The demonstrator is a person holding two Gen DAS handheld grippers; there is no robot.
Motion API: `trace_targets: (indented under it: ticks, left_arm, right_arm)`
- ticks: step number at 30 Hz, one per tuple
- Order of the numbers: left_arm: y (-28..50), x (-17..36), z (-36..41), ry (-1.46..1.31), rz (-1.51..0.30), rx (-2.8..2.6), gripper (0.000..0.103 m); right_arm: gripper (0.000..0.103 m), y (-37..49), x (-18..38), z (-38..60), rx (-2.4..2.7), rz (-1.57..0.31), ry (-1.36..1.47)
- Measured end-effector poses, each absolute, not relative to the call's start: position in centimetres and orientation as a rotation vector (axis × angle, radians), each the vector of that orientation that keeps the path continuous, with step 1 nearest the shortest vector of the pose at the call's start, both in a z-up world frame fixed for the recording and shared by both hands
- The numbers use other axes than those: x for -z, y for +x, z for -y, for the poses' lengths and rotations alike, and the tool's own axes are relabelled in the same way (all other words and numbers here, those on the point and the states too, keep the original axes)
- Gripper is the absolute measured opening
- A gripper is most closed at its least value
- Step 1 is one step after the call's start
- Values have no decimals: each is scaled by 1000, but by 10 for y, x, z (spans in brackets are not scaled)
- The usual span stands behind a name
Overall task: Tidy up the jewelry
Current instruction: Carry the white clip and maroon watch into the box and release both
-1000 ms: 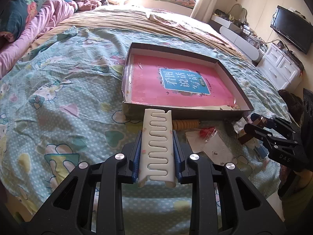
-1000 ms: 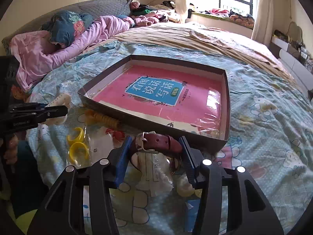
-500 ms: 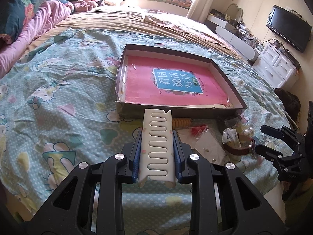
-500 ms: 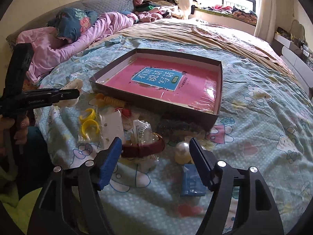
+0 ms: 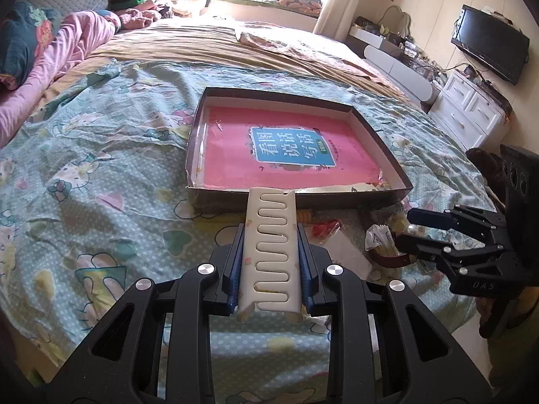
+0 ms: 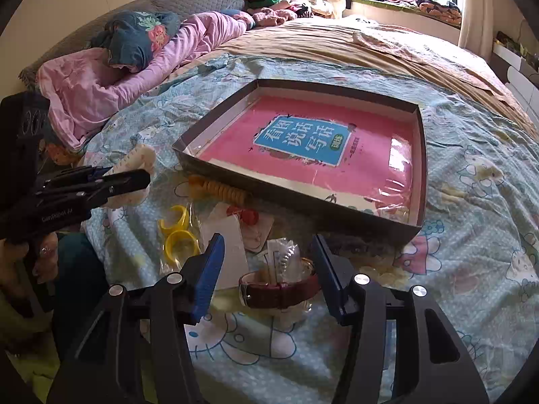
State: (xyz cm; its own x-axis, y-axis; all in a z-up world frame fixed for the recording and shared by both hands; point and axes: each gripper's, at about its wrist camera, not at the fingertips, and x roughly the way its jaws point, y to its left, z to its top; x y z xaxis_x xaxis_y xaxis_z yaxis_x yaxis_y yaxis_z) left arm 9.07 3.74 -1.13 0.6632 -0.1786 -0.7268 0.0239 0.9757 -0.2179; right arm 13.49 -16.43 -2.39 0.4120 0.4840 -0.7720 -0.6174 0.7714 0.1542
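My left gripper (image 5: 269, 235) is shut on a cream comb-toothed hair clip (image 5: 271, 222), held above the bed just short of the box's near wall. The clip (image 6: 138, 158) and that gripper (image 6: 134, 178) also show at the left of the right wrist view. A brown leather strap (image 6: 279, 289) lies on a clear plastic packet on the bedspread. My right gripper (image 6: 267, 240) straddles it with its jaws closing. The right pad is at the strap's end and the left pad stands clear of it. In the left wrist view the right gripper (image 5: 406, 229) is at the right.
A shallow dark cardboard box (image 6: 293, 202) with a pink book inside lies ahead on the bedspread. Before it lie an orange spiral tie (image 6: 219, 190), yellow rings (image 6: 177, 232) in a bag, a white card (image 6: 229, 245) and a red trinket (image 6: 247, 215). Pink bedding is heaped far left.
The right gripper let go of the brown strap, drew back with its jaws wide, then came in around the strap with the jaws narrower. The left gripper kept its hold on the clip.
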Motion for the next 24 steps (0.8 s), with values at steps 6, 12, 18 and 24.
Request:
trace_targets:
  ticks: [6,12,18,24]
  left_arm:
    - [95,16,-34,-195,-854,129,20]
    - [101,9,-31,-194,-843,135,20]
    - [115,-7,-27,-198,-804,143,20]
    - [122,-20,-22,-197,-760,147,20]
  right_arm:
    - [62,138,54,161,-636,-1000,-206]
    - [49,142,54,160,-632,-988,-224]
    - [46,142,32,179,-637,-860,-126]
    - [45,140,8,202,-661,-701,42]
